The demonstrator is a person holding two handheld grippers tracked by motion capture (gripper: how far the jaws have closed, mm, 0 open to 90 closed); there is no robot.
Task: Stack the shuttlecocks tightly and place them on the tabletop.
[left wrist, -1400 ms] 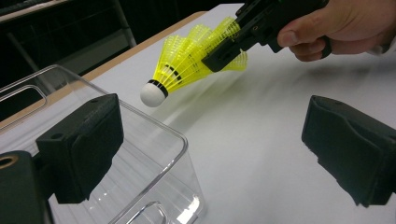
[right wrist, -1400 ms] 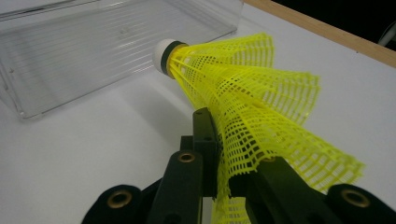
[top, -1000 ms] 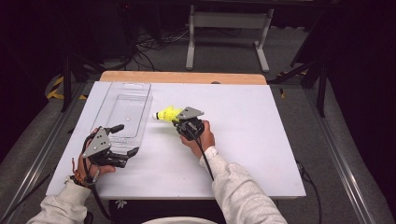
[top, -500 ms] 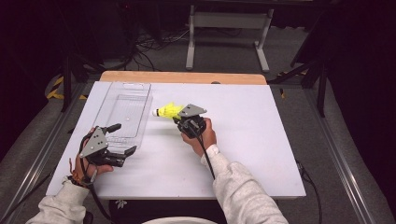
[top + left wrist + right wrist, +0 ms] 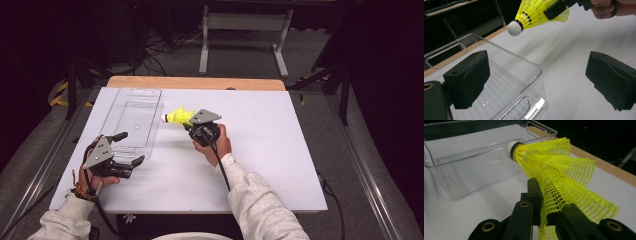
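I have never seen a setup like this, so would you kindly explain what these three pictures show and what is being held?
There is no robot here: a person sits at a white table and holds a handheld two-jaw gripper in each hand. The high view looks down from above the person's side. The other two pictures come from small cameras riding on the grippers, looking along their black jaws.

On the table stands a clear plastic bin, with nothing visible inside it. The right gripper is shut on the mesh skirt of a yellow shuttlecock, held off the table with its white tip pointing toward the bin. The left gripper holds nothing; its jaws stand open at the bin's near end, as the left gripper view shows.
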